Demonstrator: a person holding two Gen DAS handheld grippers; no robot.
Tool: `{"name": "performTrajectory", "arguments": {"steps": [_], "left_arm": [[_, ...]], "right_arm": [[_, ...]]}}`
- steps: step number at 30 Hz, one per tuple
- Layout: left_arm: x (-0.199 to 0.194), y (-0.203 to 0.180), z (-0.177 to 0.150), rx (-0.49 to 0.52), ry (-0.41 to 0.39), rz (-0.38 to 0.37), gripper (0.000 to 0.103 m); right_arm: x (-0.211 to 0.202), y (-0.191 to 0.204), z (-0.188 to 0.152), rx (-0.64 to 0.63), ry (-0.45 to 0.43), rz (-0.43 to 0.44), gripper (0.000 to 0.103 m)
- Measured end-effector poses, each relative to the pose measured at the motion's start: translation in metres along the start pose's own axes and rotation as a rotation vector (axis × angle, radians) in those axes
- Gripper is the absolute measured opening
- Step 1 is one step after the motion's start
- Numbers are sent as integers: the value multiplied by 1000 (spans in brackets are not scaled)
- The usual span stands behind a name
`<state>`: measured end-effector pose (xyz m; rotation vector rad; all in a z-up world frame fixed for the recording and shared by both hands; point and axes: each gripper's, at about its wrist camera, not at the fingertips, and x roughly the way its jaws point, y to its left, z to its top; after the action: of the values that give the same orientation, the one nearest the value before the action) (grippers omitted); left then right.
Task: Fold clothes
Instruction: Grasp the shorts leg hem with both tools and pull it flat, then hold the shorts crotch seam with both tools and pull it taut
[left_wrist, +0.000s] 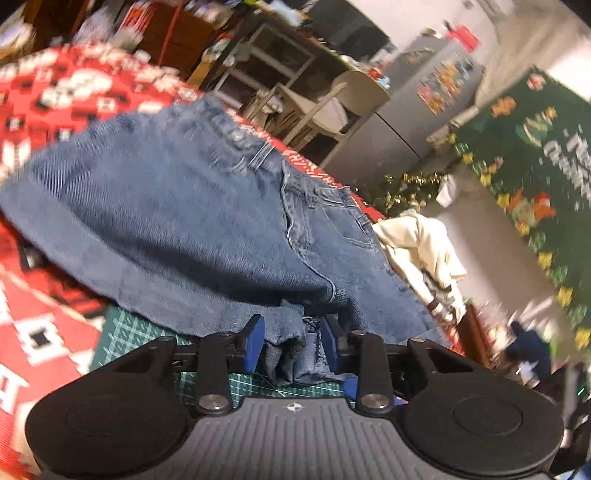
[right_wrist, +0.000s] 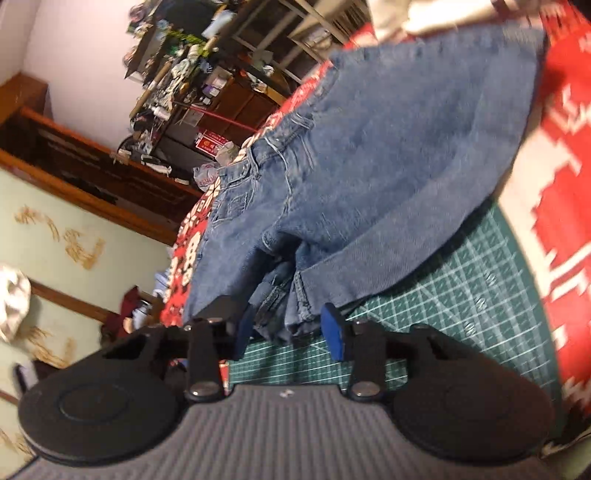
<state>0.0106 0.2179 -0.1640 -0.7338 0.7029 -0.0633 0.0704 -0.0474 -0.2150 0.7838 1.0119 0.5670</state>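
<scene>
Lying on the green mat (right_wrist: 461, 291) atop the table, the jeans (left_wrist: 177, 206) are gripped at bunched hems by left tongs (left_wrist: 291, 341) and right tongs (right_wrist: 286, 328); heavy, limp denim is judged.

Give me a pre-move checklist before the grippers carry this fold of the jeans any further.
1. Left gripper has denim of the blue denim jeans between its blue pads: ok.
2. Right gripper has denim between its blue pads: ok.
3. Pads fully clamped on cloth: cannot tell; gaps show beside the fabric.
4. Jeans lie over the green gridded cutting mat: ok.
5. Cream garment beyond the jeans stays out of the fold: ok, it lies apart.
6. Views sharp enough to judge edge alignment: not ok, both blurred.
</scene>
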Motion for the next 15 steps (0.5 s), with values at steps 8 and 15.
{"name": "performTrajectory", "arguments": {"steps": [8, 15], "left_arm": [[2, 1, -2, -49, 11, -56, 20], [1, 12, 0, -141, 7, -106, 20]], "right_arm": [[26, -35, -2, 275, 41, 96, 46], [32, -41, 2, 316, -42, 130, 46]]}}
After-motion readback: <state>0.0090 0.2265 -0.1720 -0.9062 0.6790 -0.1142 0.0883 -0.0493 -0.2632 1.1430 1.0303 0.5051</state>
